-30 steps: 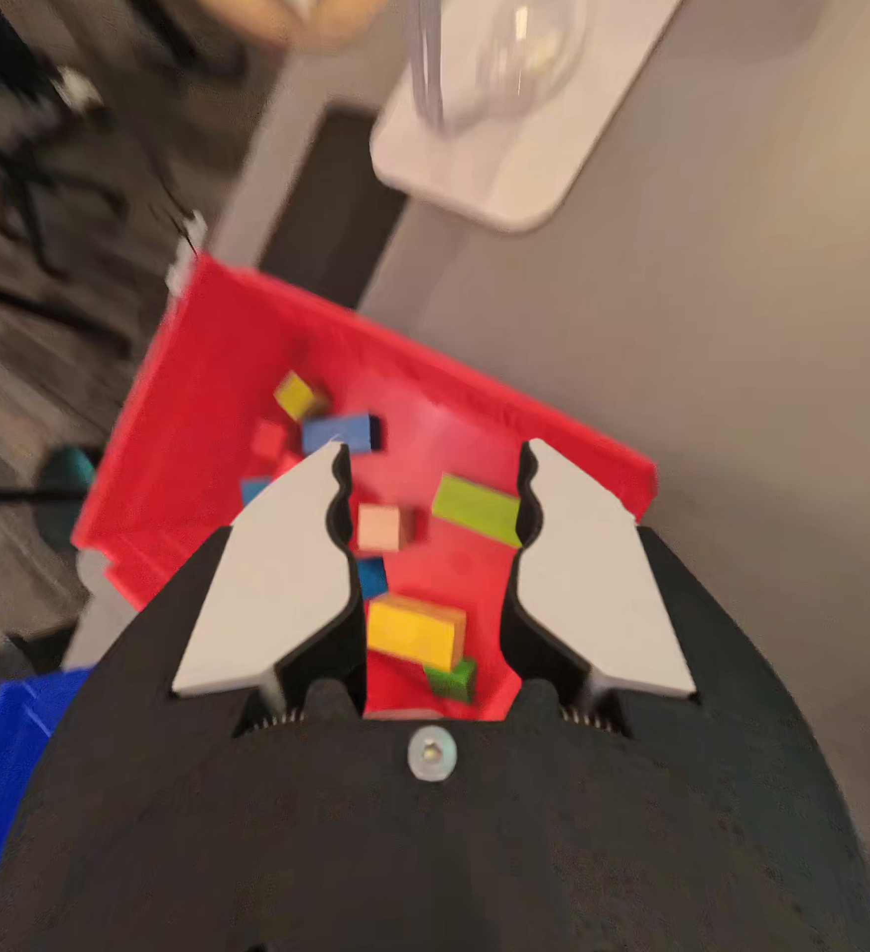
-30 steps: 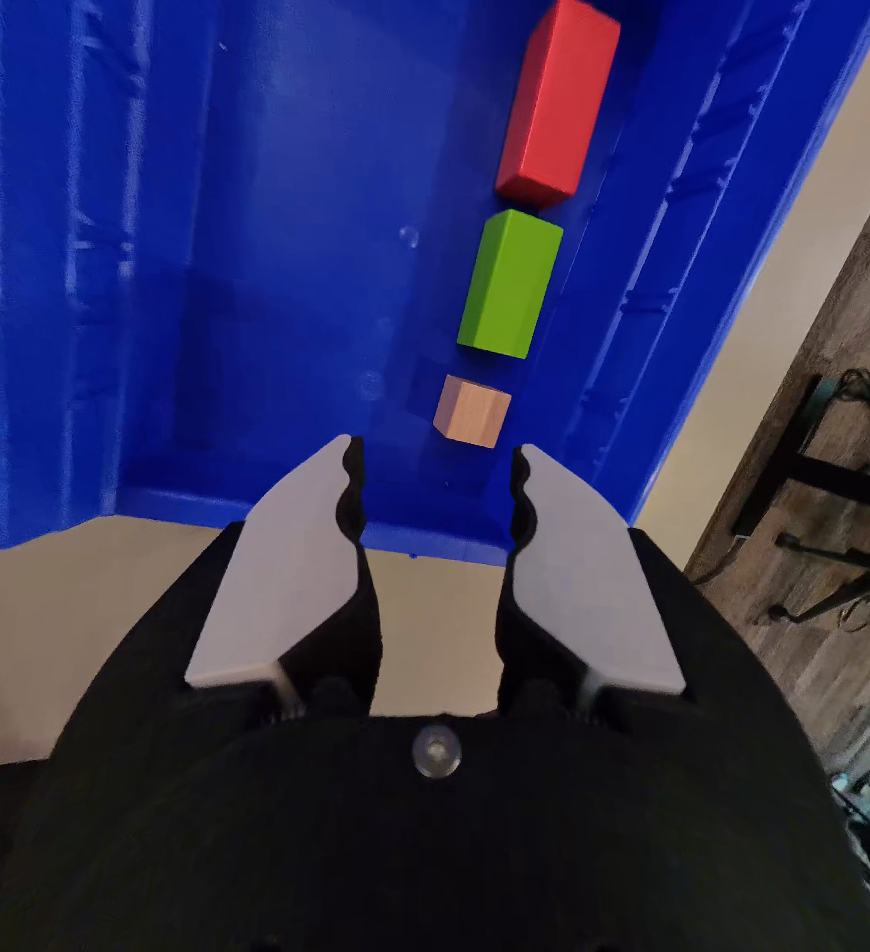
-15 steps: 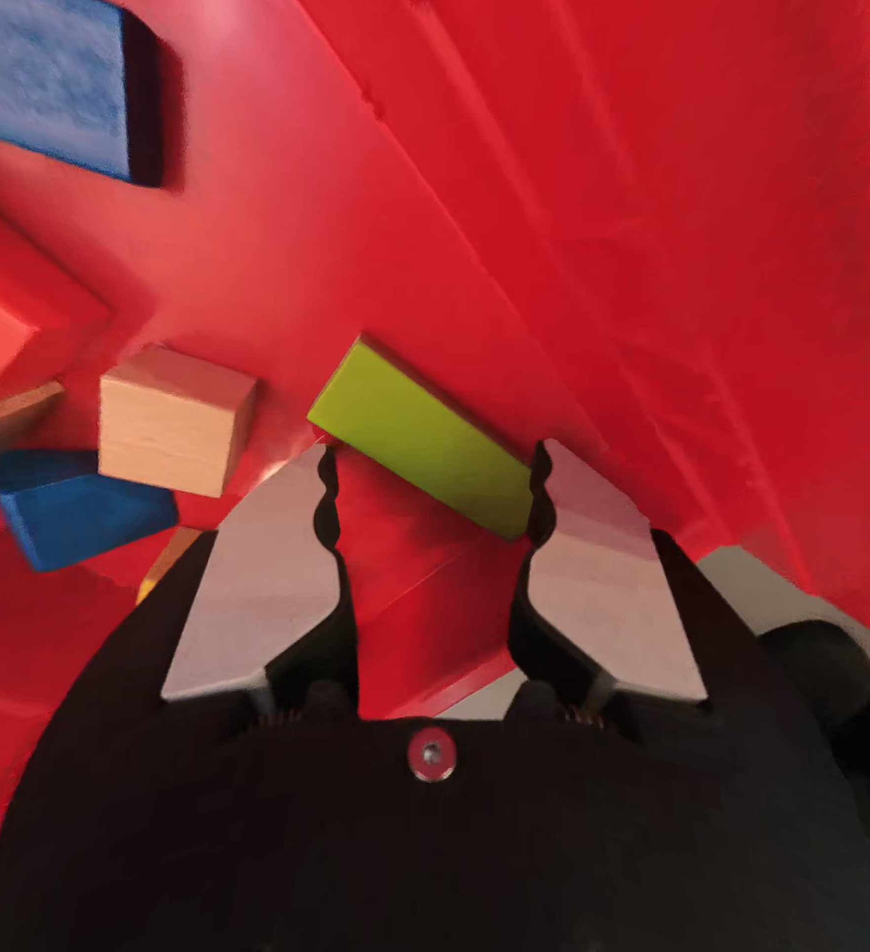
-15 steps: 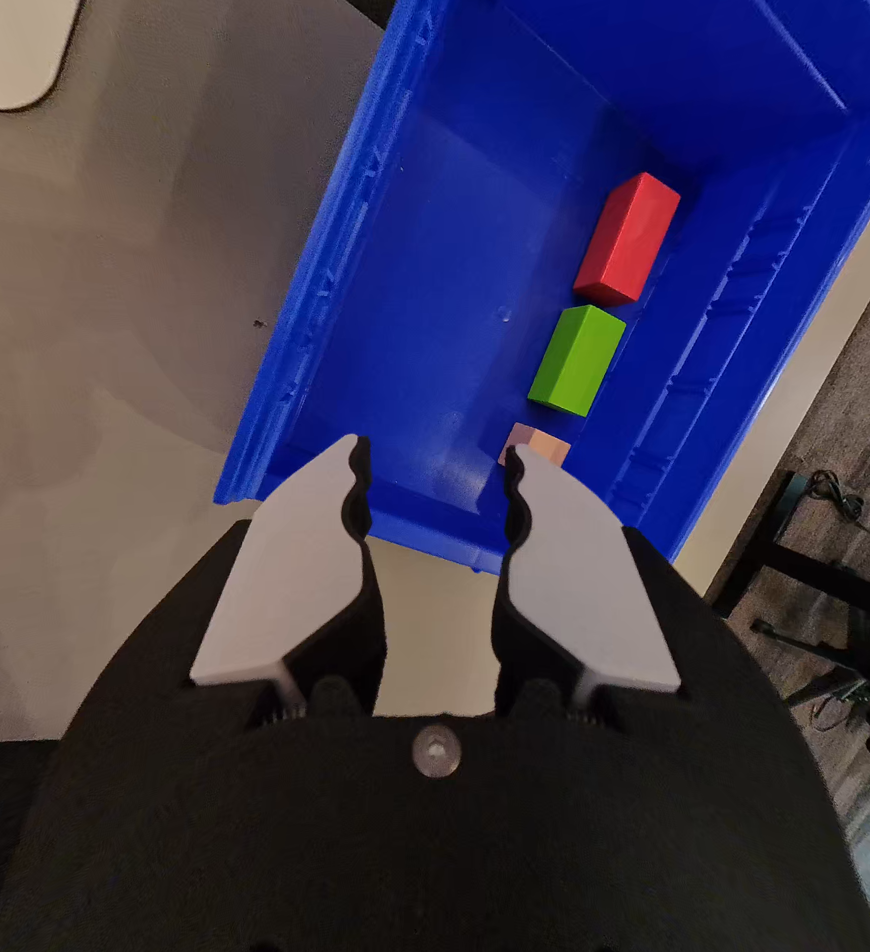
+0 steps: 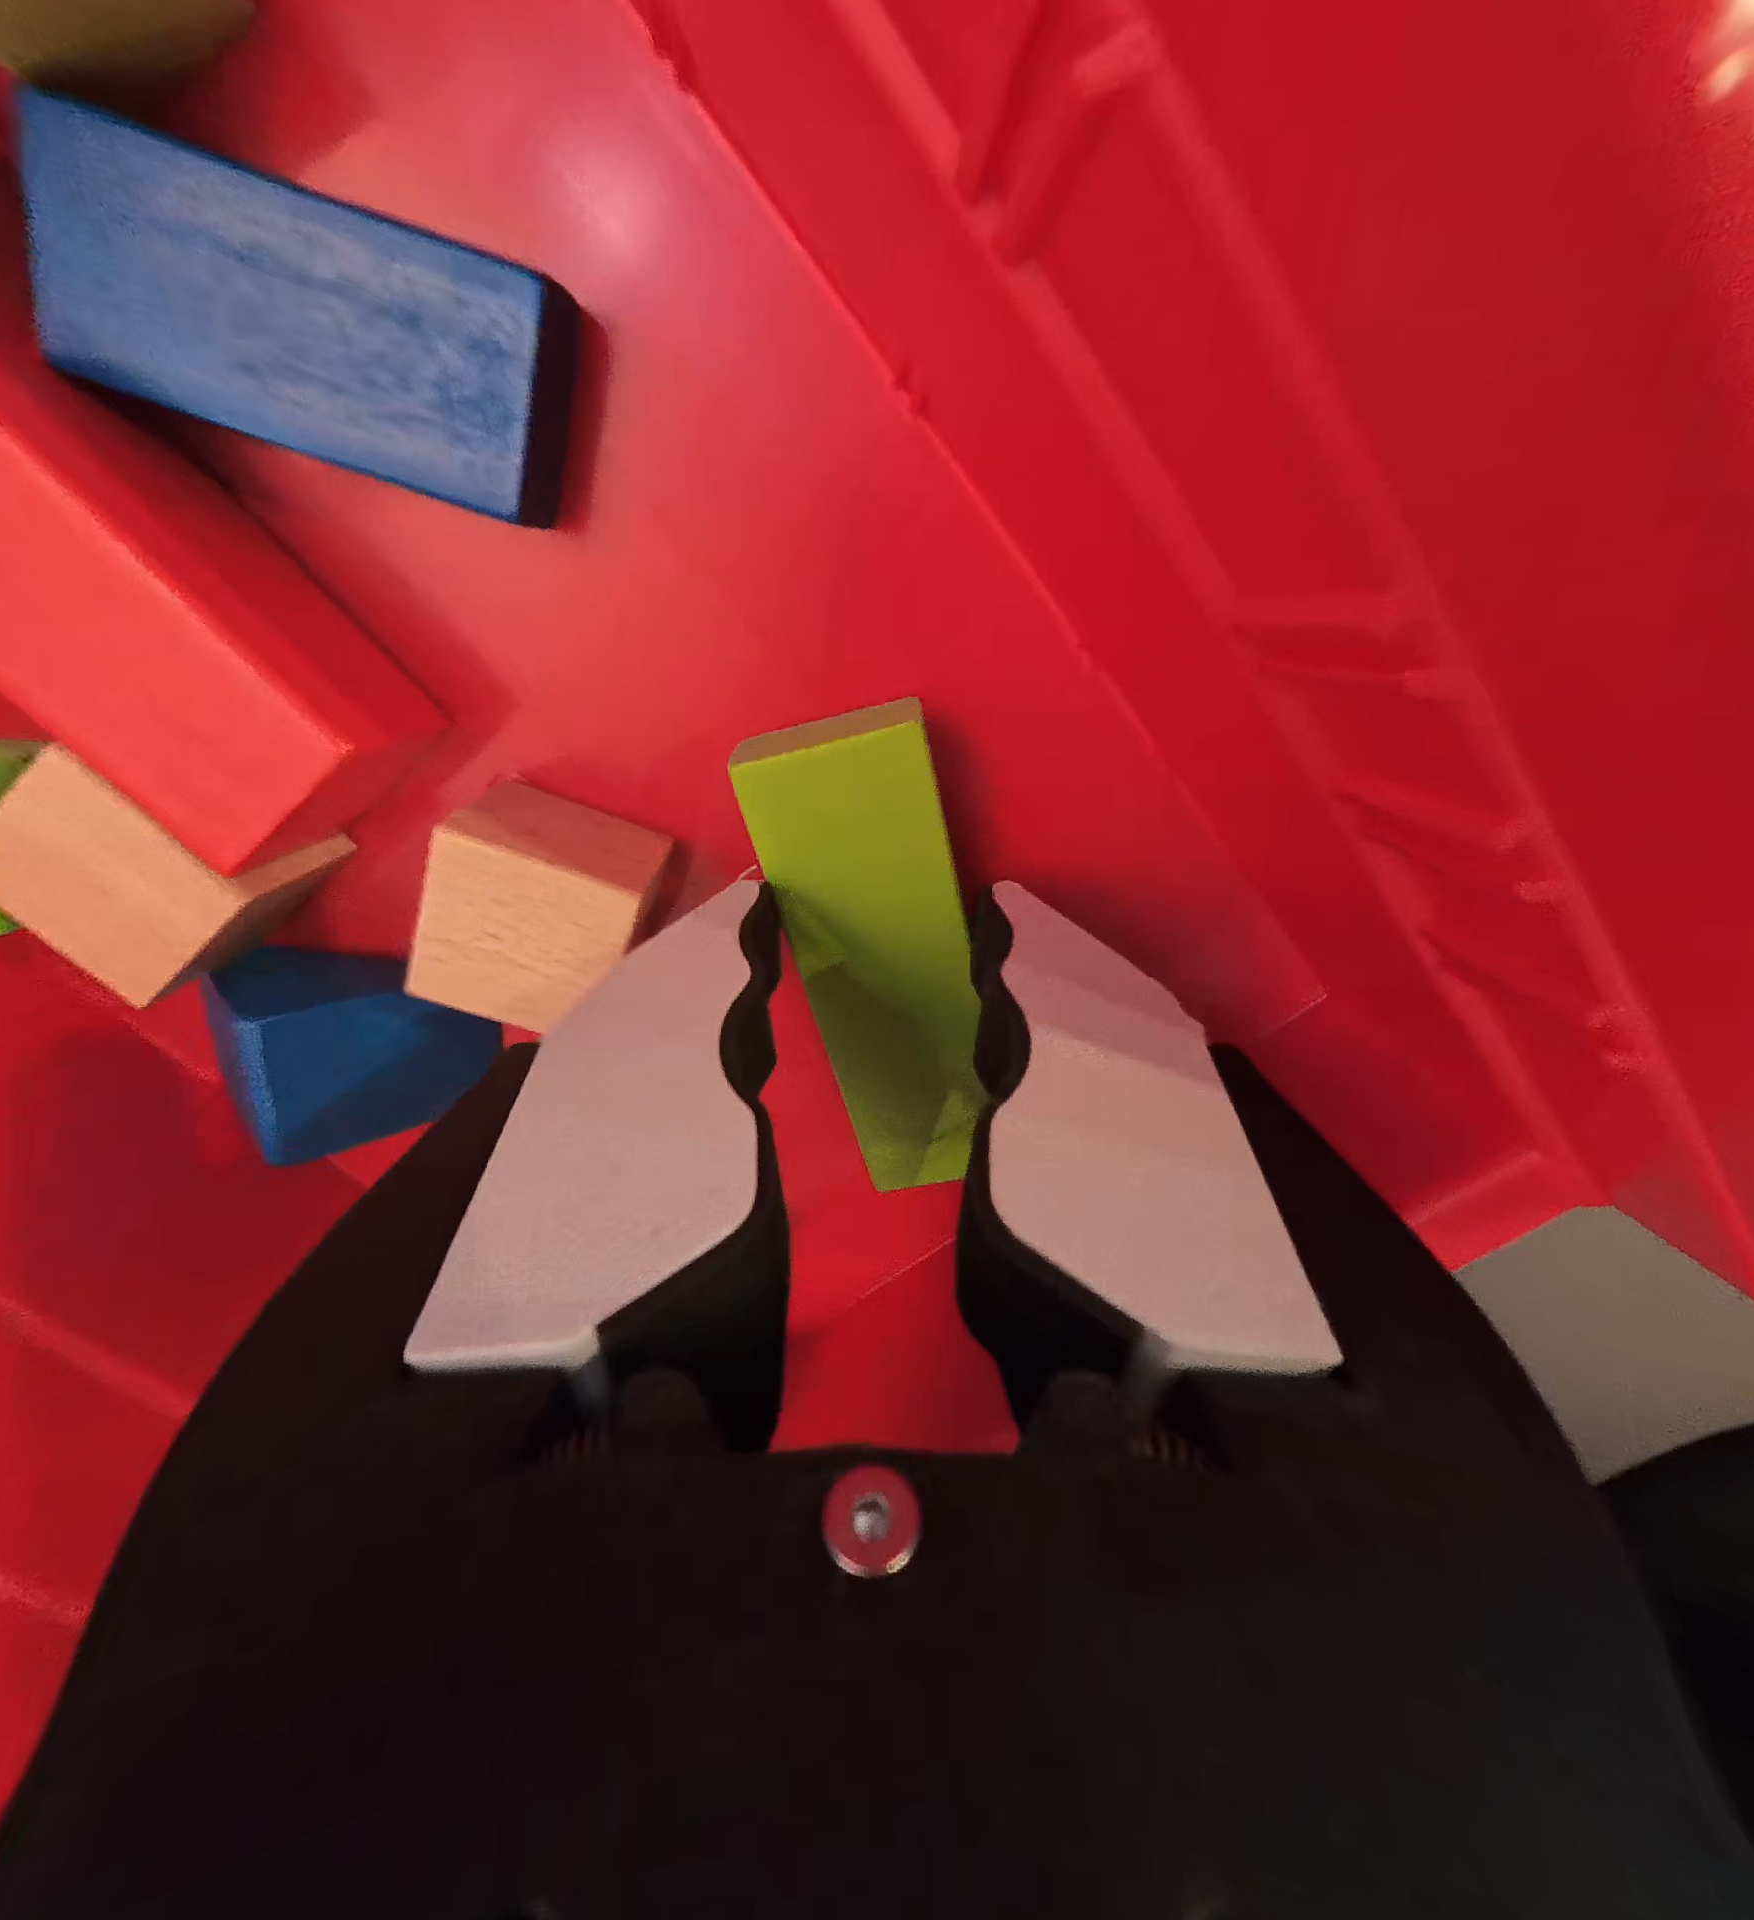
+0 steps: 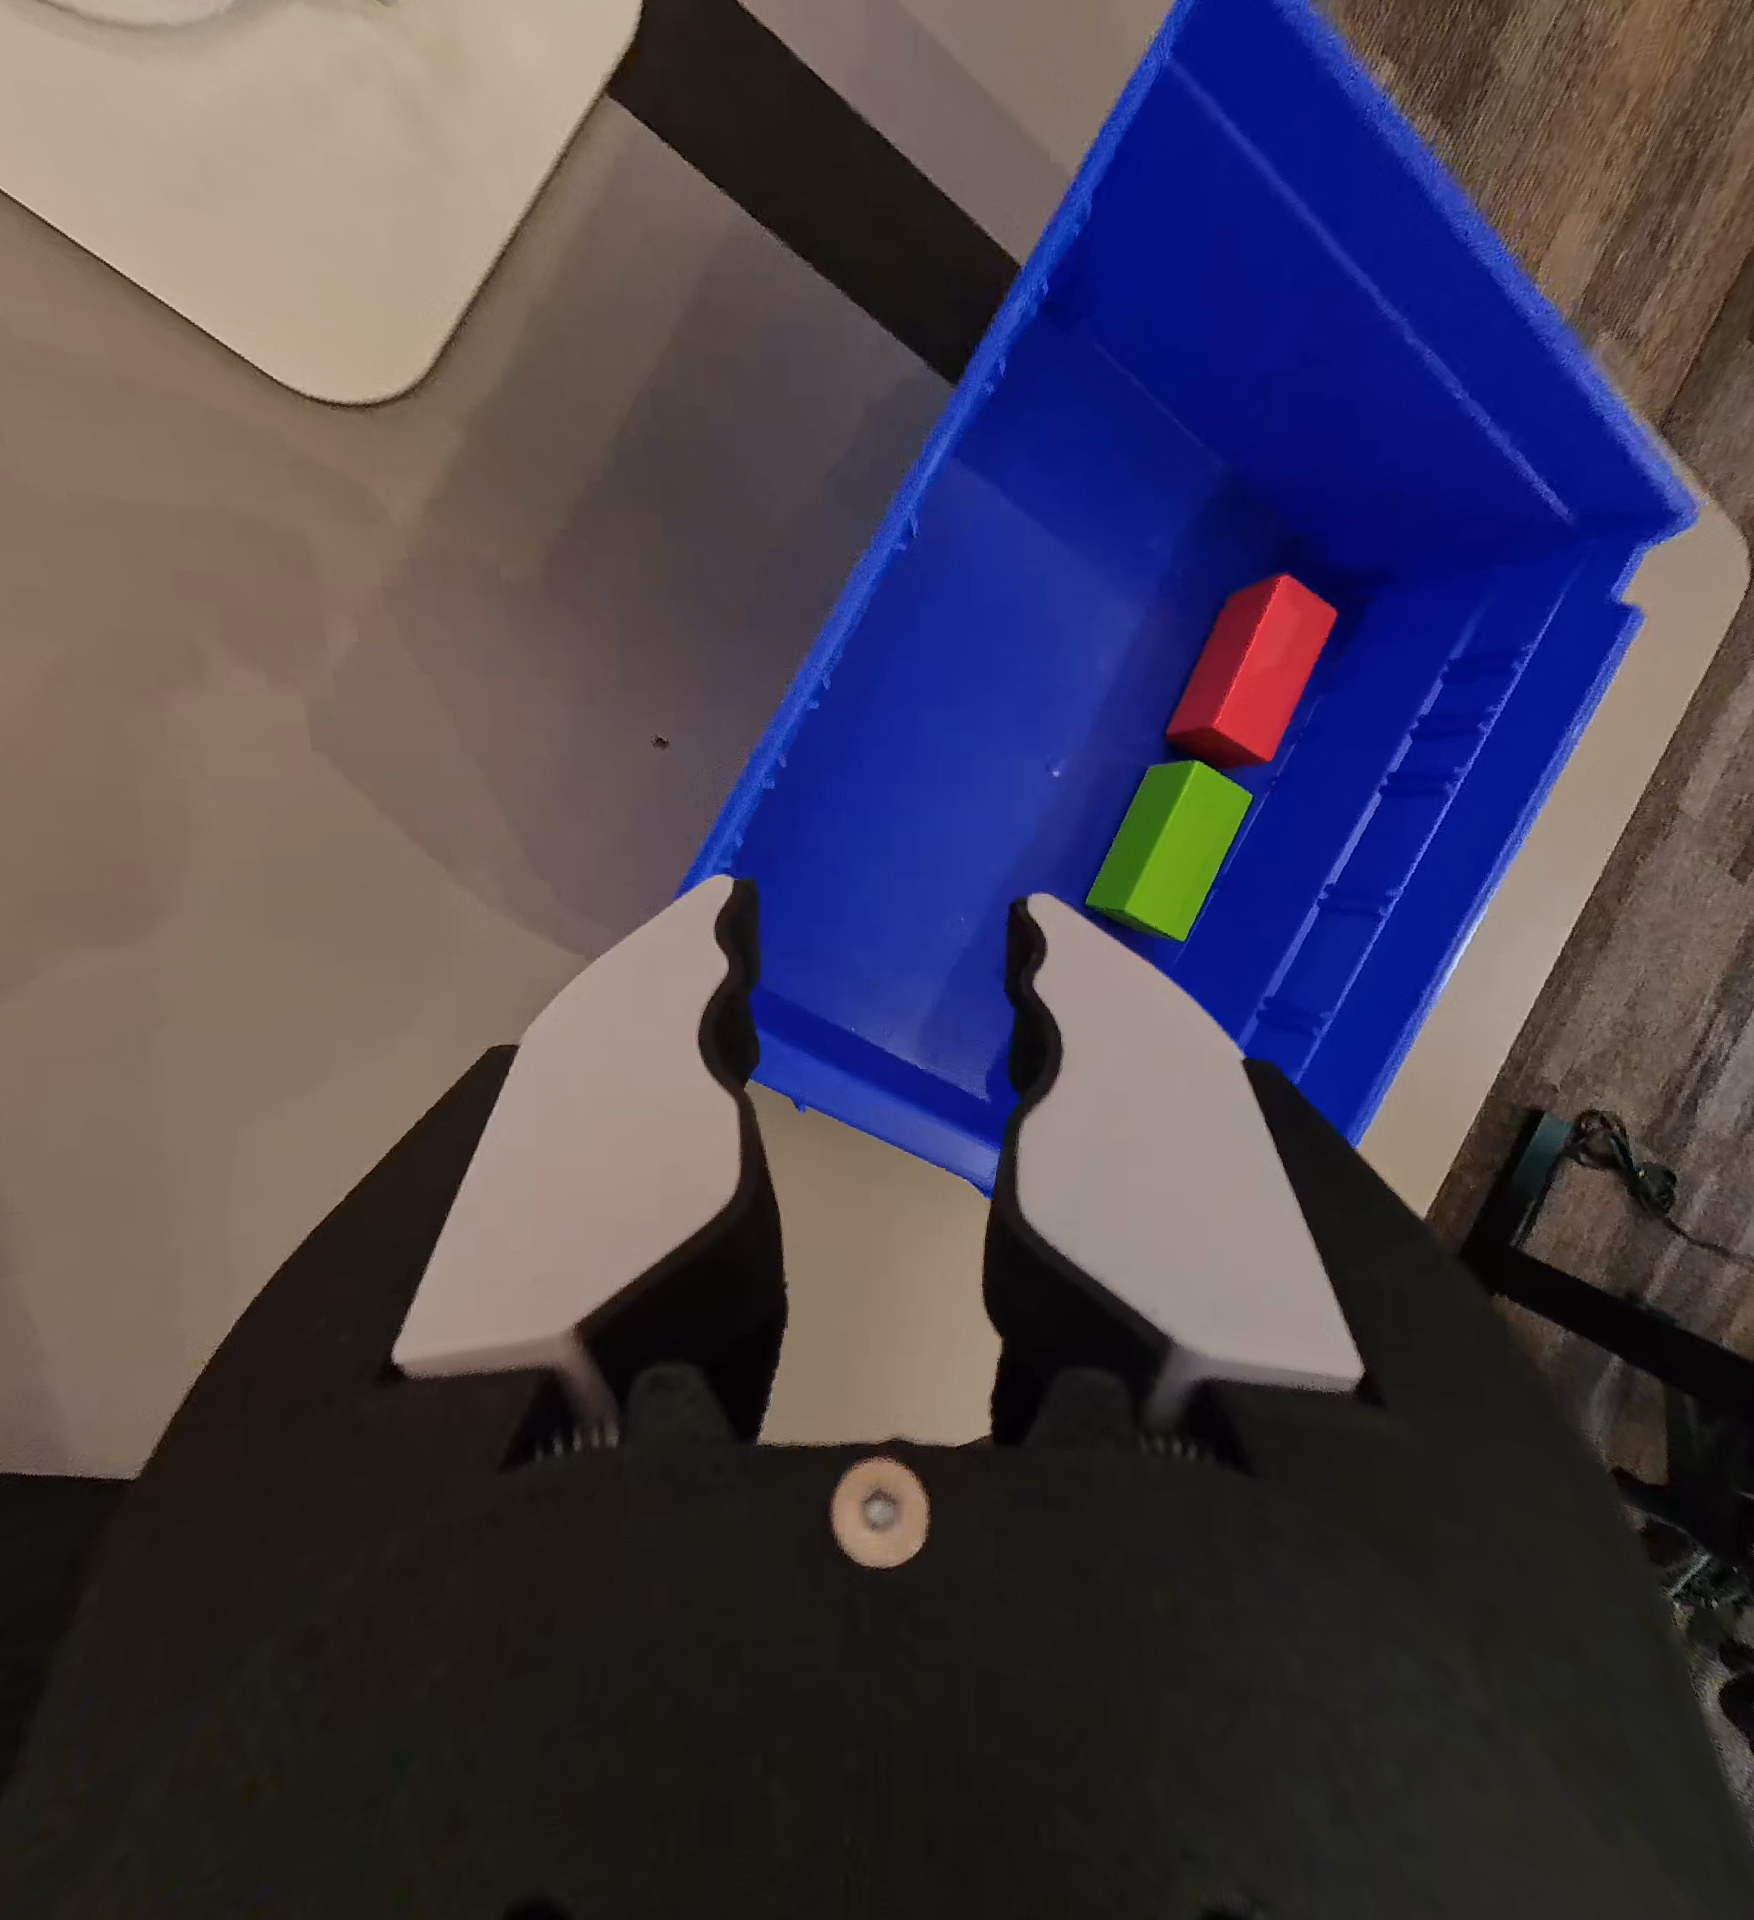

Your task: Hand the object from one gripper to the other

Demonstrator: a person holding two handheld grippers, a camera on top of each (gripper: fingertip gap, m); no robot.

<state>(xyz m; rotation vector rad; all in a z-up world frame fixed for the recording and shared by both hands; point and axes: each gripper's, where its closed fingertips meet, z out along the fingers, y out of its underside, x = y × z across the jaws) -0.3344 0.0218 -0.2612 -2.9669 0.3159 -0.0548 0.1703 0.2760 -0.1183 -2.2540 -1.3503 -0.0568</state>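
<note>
I am at the pick-up step: my left gripper point(image 5: 873, 935) sits open around the green block point(image 5: 852, 883) near the red bin's point(image 5: 1268, 520) side wall, its long side pointing away along my fingers, so next I must squeeze and lift, while my right gripper point(image 6: 873, 935) waits open over the blue bin point(image 6: 1268, 364).

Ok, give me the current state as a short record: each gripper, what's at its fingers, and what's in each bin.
left gripper: inside red bin, fingers either side of lime green flat block; firm grip not confirmed
right gripper: open, holding nothing, above near end of blue bin
red bin contents: blue blocks, red block, plain wooden blocks, green pieces
blue bin contents: red block, green block
handover: not begun
</note>
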